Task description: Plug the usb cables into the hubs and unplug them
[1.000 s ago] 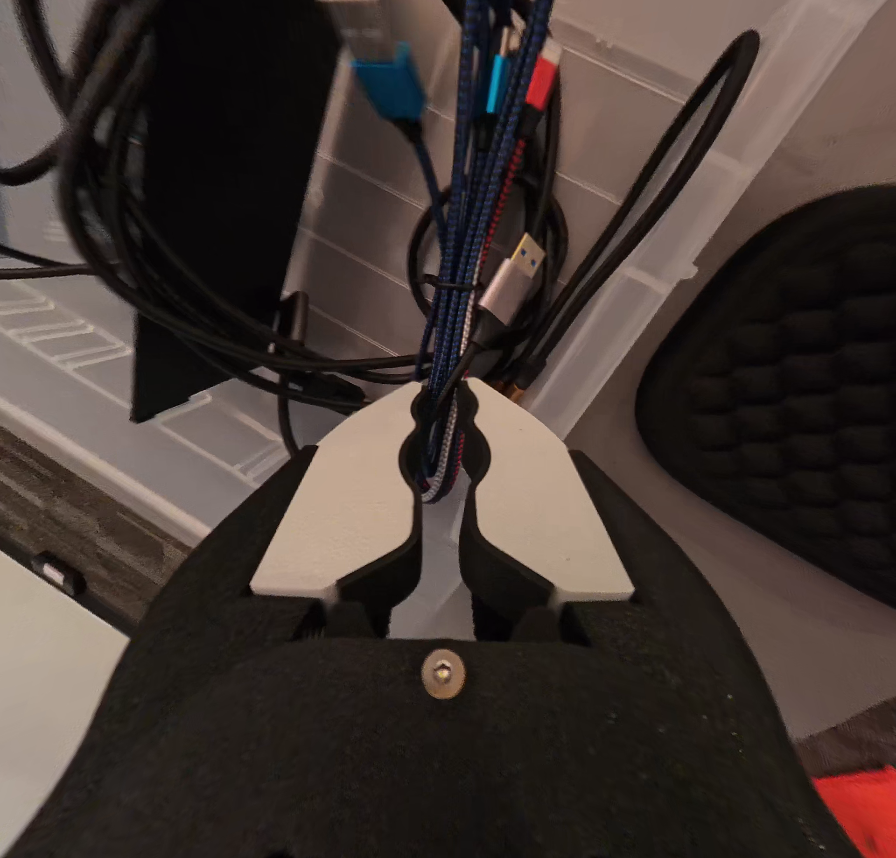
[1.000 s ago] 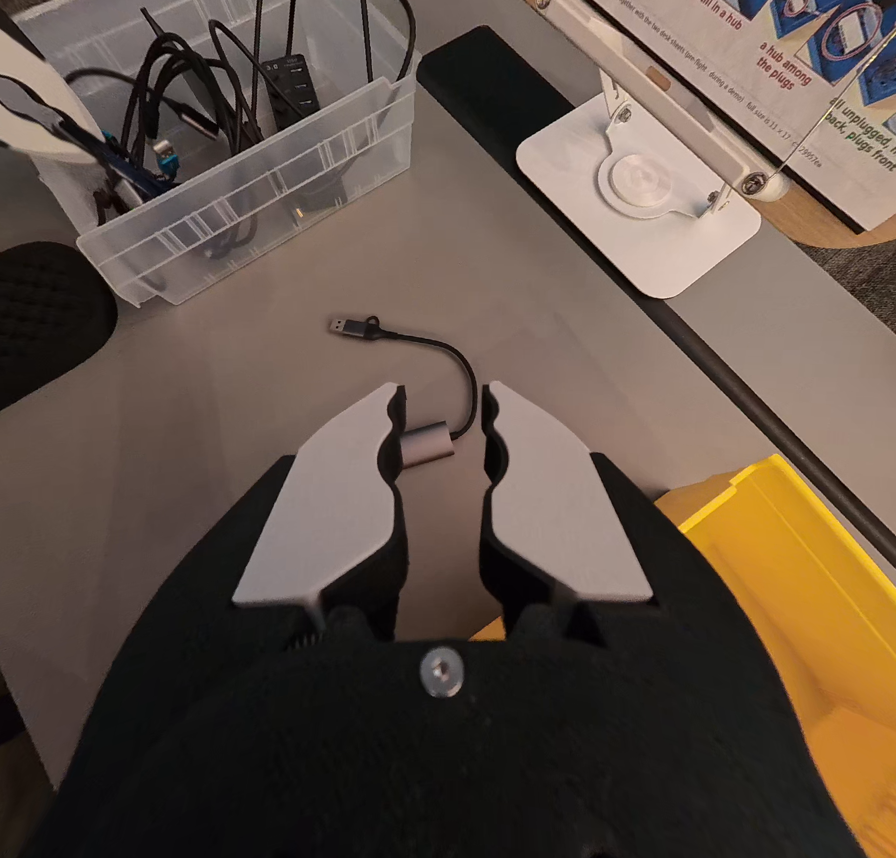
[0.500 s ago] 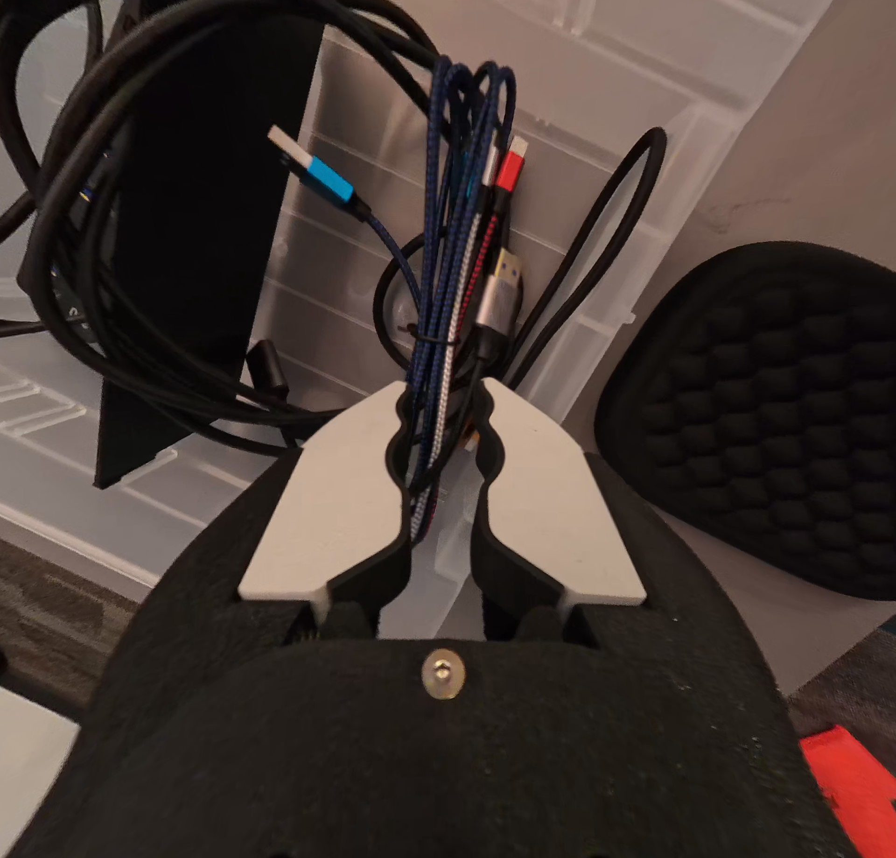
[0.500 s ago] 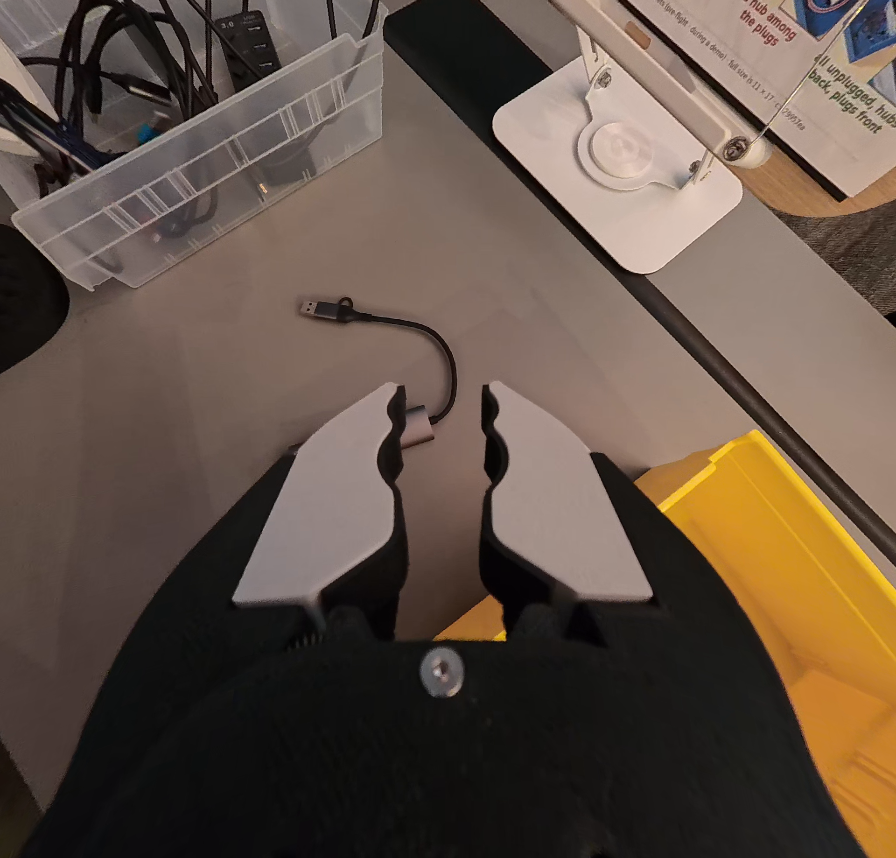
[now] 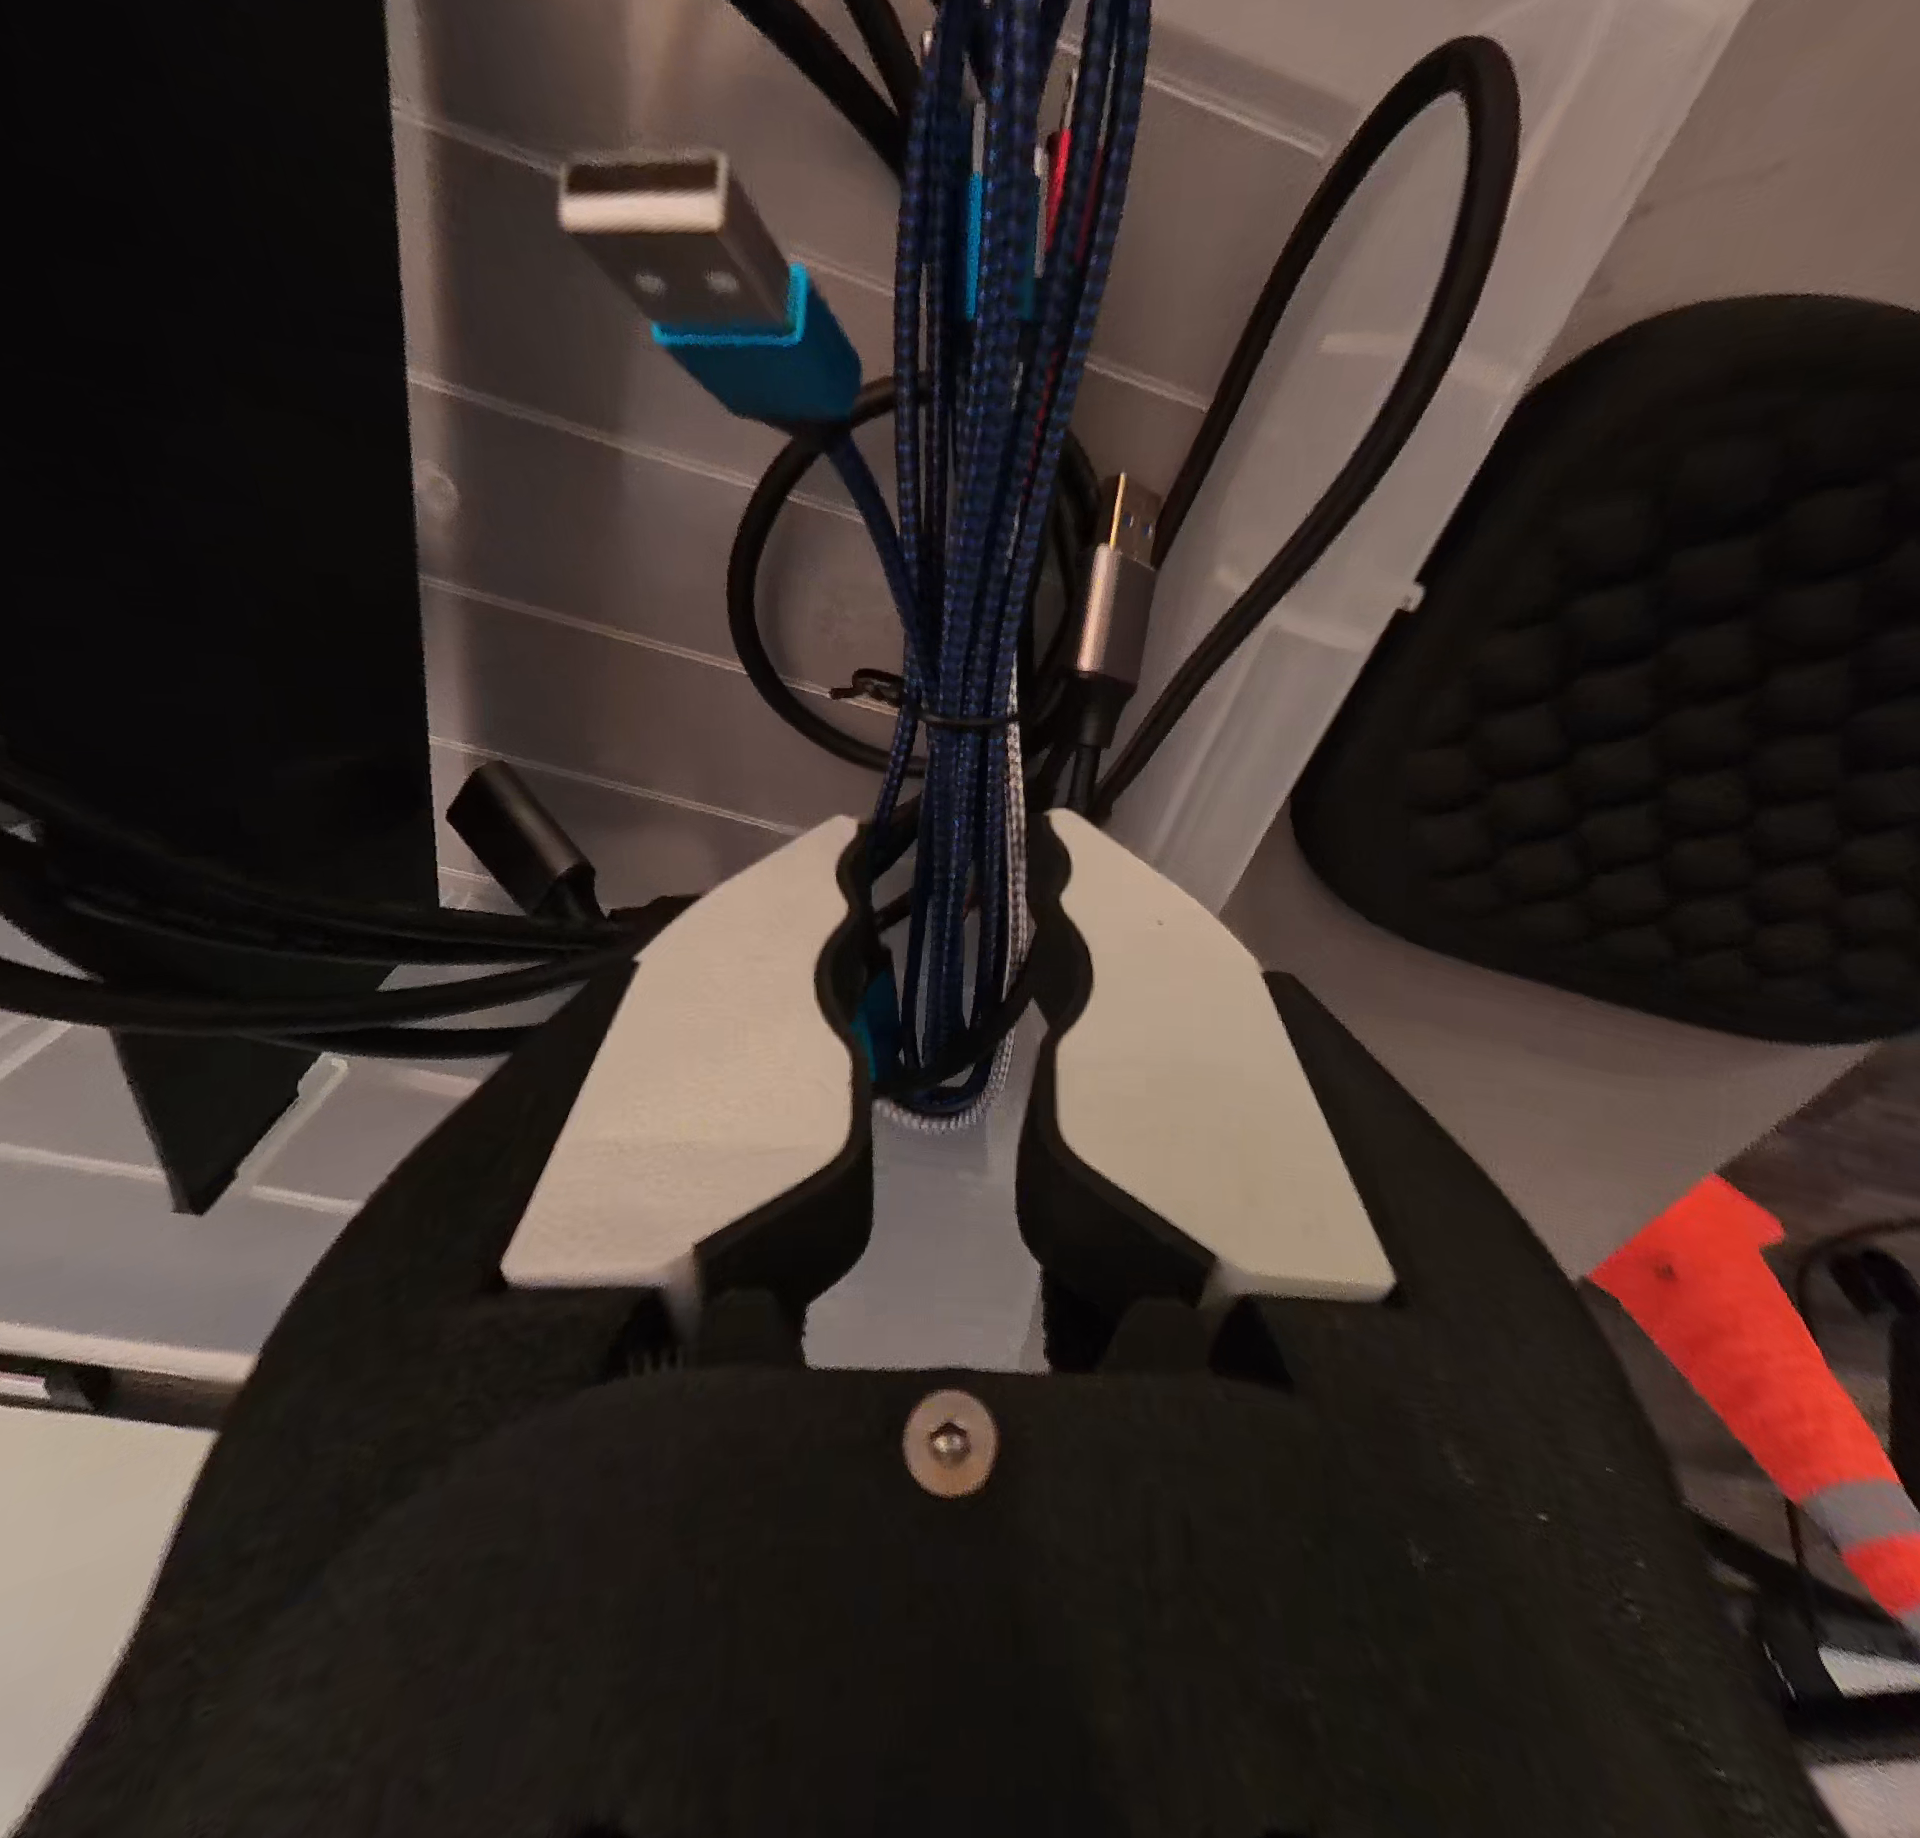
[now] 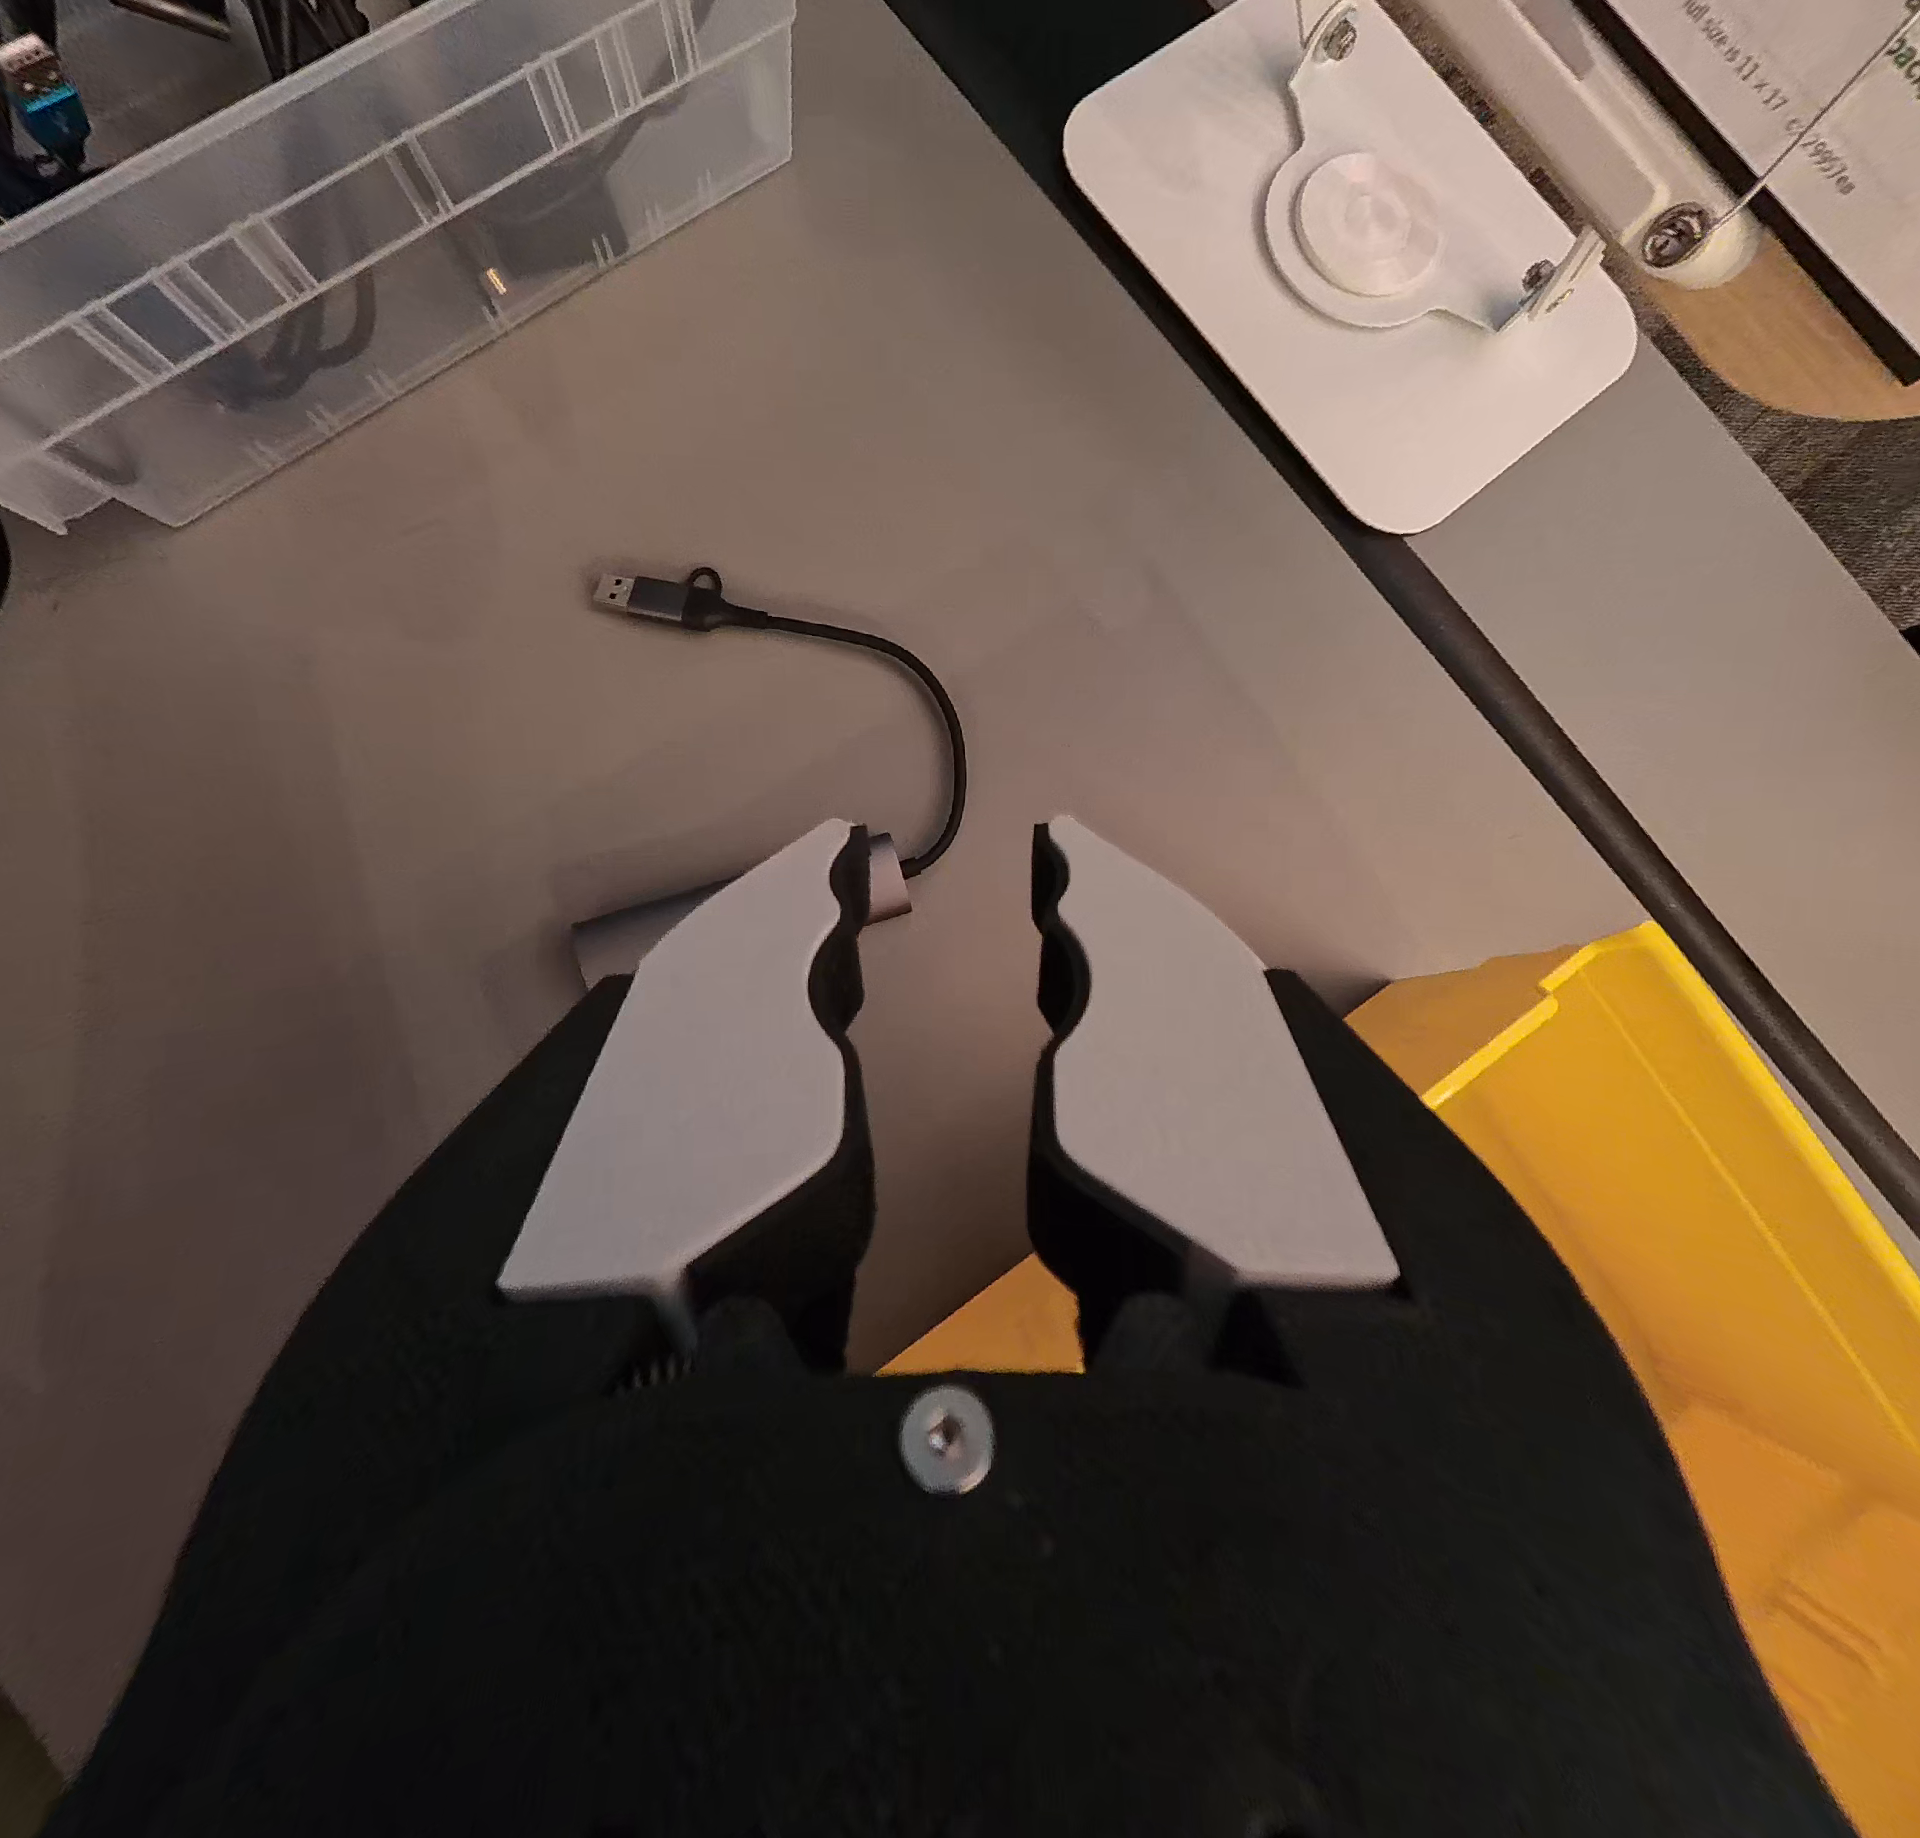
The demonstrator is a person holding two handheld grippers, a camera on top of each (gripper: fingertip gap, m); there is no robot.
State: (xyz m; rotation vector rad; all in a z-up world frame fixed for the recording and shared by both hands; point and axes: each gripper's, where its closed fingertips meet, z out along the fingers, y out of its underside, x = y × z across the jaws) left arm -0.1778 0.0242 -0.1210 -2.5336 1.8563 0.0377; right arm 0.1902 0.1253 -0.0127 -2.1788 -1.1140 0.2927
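My left gripper (image 5: 951, 830) is open, its jaws apart on either side of a tied bundle of blue braided USB cables (image 5: 971, 541) that sits loosely between them, inside a clear plastic bin (image 5: 644, 562). A blue USB plug (image 5: 717, 271) and a grey USB plug (image 5: 1117, 593) stick out of the bundle. My right gripper (image 6: 940, 832) is open and empty just above the table. A grey USB hub (image 6: 623, 941) lies partly under its left finger. The hub's short black lead ends in a plug (image 6: 644, 599).
A black hub (image 5: 187, 386) and loose black cables (image 5: 260, 957) fill the clear bin, which also shows in the right wrist view (image 6: 416, 178). A black quilted pad (image 5: 1662, 697) lies beside it. A yellow bin (image 6: 1662, 1217) and a white stand base (image 6: 1351, 230) are on the right. My hands' fingertips stand some 40 cm from each other. To the grey USB hub (image 6: 623, 941): right tips about 15 cm, left tips about 30 cm. The plug (image 6: 644, 599) is about 20 cm from my right fingertips and 25 cm from my left.
My left jaws have widened around the cable bundle, which now sits loose, nearer the bin wall. My right gripper has drifted right, so the grey hub now lies under its left finger.
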